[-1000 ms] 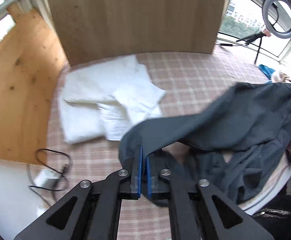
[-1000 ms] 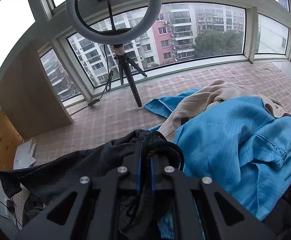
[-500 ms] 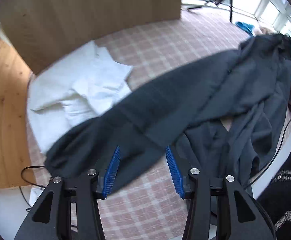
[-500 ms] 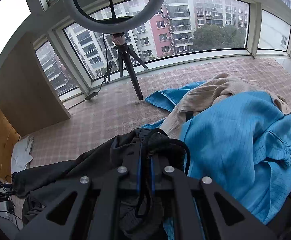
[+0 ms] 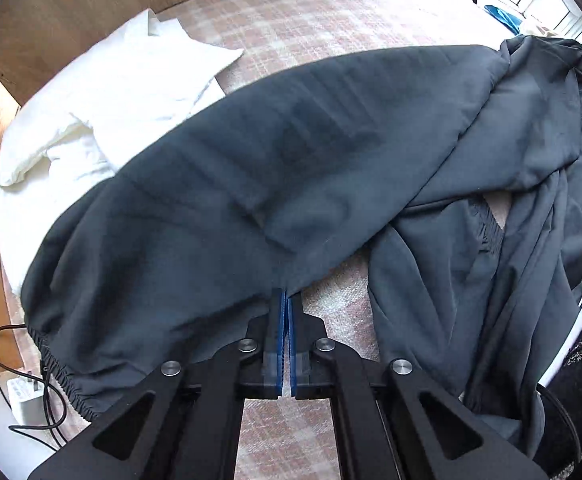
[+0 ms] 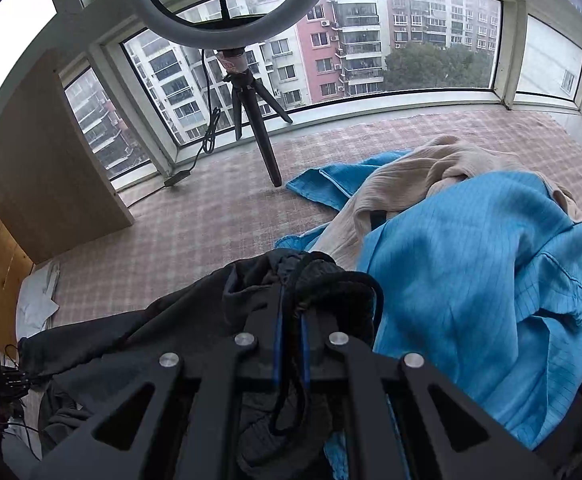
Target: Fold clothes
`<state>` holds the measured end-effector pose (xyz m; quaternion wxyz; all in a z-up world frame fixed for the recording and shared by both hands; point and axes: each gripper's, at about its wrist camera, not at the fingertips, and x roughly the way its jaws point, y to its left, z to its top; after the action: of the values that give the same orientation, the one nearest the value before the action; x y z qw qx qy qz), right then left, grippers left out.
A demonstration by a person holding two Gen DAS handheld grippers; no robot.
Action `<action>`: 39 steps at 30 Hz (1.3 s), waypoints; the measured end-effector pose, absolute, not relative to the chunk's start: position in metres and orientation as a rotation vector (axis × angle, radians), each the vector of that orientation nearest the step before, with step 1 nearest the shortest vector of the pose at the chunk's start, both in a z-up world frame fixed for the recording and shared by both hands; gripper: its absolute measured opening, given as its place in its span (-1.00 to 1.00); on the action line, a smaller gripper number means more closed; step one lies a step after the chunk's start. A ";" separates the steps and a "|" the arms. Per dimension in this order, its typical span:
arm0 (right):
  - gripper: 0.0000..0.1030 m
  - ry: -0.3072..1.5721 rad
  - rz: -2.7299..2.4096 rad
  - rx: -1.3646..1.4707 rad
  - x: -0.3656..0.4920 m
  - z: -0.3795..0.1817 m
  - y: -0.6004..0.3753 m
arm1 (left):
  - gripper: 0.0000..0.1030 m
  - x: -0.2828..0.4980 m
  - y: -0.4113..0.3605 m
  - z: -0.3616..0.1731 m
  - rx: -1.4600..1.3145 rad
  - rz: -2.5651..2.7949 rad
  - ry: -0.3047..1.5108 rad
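Left hand-held gripper point(image 5: 285, 300) pinches edge of dark trousers point(image 5: 275, 168); right hand-held gripper point(image 6: 289, 312) clamps their waistband. My worry: thin bite slips, leg drags white clothes point(image 5: 103, 100) at mat's far corner.

The dark slate-grey fabric trousers point(image 5: 291, 168) are plain, with no print. They lie on a pink-and-cream checked woven mat point(image 5: 331, 16). The folded cotton cloth point(image 5: 103, 96) is white. The rumpled garment point(image 6: 471, 280) is bright blue with a fine grid of thin lines, and the ribbed knit top point(image 6: 403, 188) is beige. The left hand-held gripper point(image 5: 284, 300) is black with blue finger pads point(image 5: 278, 332).
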<state>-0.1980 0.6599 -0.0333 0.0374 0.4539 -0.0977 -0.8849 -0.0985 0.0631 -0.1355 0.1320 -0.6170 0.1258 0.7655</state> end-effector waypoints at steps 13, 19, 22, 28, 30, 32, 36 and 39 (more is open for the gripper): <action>-0.87 -0.198 -2.764 1.288 -0.243 -0.016 0.635 | -0.98 -0.203 0.013 -0.013 -1.611 2.629 0.407; -0.78 -0.084 -2.618 1.599 -0.305 -0.083 0.622 | -0.75 -0.278 -0.006 -0.066 -1.839 2.607 0.391; -0.70 -0.146 -2.582 1.616 -0.299 -0.078 0.627 | -0.58 -0.255 -0.013 -0.059 -1.842 2.592 0.372; -0.56 -0.220 -2.581 1.460 -0.248 -0.023 0.641 | -0.51 -0.177 -0.018 -0.033 -1.793 2.572 0.364; -0.32 -0.269 -2.559 1.397 -0.223 -0.007 0.647 | -0.30 -0.141 -0.005 -0.031 -1.746 2.529 0.337; -0.15 -0.286 -2.549 1.343 -0.195 0.004 0.650 | -0.18 -0.108 0.017 -0.040 -1.728 2.448 0.293; -0.12 -0.210 -2.530 1.353 -0.136 -0.008 0.639 | -0.14 -0.061 0.073 -0.088 -1.762 2.246 0.229; -0.12 -0.200 -2.467 1.435 -0.102 -0.040 0.634 | -0.14 -0.041 0.112 -0.130 -1.823 2.138 0.284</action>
<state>-0.1020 0.6341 -0.0404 0.1399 0.4967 -0.0694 -0.8538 -0.0414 0.1124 -0.1302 0.1583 -0.6374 0.0995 0.7475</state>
